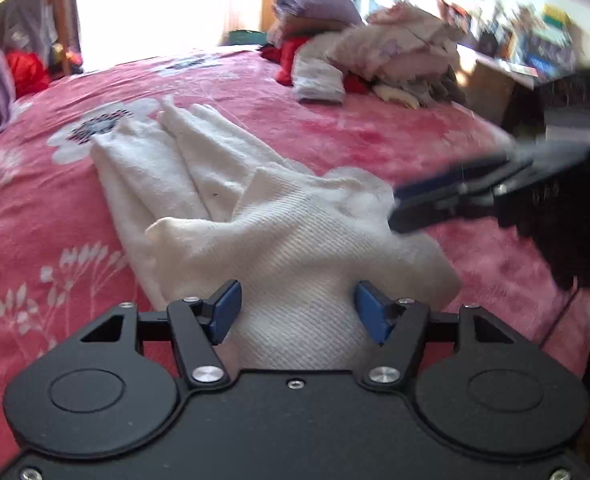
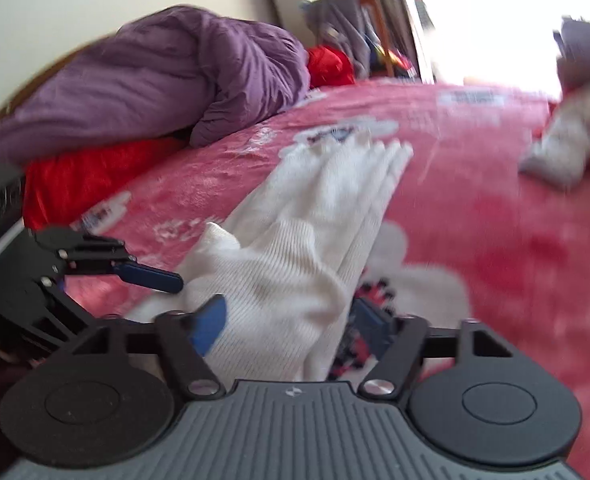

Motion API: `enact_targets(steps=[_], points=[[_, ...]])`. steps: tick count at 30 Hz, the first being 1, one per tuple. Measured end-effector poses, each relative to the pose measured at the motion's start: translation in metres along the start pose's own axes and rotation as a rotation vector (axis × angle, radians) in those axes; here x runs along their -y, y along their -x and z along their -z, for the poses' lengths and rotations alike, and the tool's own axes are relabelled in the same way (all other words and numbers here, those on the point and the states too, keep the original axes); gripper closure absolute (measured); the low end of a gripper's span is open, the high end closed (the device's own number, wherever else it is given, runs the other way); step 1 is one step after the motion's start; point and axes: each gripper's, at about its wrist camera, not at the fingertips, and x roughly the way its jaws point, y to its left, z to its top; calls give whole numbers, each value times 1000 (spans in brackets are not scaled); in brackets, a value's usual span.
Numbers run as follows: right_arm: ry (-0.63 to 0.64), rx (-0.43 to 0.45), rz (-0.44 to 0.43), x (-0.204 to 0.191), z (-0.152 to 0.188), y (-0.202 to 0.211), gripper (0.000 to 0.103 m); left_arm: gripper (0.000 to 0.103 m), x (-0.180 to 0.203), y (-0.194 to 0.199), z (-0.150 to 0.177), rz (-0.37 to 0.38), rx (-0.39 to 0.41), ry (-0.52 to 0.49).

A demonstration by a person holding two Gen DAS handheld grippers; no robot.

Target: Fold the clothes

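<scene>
White knit garment [image 1: 279, 224] lies on the pink floral bed [image 1: 395, 136], centre frame, its narrow end running toward the upper left. Left hand-held gripper [image 1: 297, 312]: jaws apart, cloth between the pads but unclamped. Right hand-held gripper [image 2: 291, 322]: jaws likewise apart over the near hem; motion blur leaves contact uncertain. Judged soft, light and limp, inclined to sag and bunch; best taken at the near hem corners. No brand, label or legible writing observed
</scene>
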Motion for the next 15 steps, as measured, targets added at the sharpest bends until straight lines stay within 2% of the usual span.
enact_targets(steps=[1, 3, 4, 5, 6, 7, 8, 9, 10, 13, 15], points=[[-52, -18, -19, 5, 3, -3, 30, 38, -8, 5, 2, 7, 11, 63], [-72, -38, -23, 6, 10, -11, 33, 39, -25, 12, 8, 23, 22, 197], [-66, -33, -33, 5, 12, -13, 38, 39, -33, 9, 11, 59, 19, 264], [-69, -23, -54, 5, 14, -14, 49, 39, -40, 6, 15, 95, 16, 330], [-70, -12, -74, 4, 14, -14, 56, 39, -44, 2, 16, 137, 16, 370], [-64, 0, -87, 2, 15, -14, 62, 48, -37, 0, 15, 152, 14, 346], [-40, 10, -82, -2, 15, -14, 65, 62, -31, -3, 13, 167, 13, 323], [-17, 11, -86, -5, 17, -14, 68, 64, -25, -5, 11, 181, 12, 299], [-1, 13, -91, -8, 18, -14, 74, 68, -18, -6, 8, 157, 18, 274], [-24, 36, -111, -7, 23, -11, 79, 82, -7, 2, 2, 147, 68, 233], [-24, 84, -125, -10, 20, -5, 80, 84, 2, 11, -3, 129, 102, 178]])
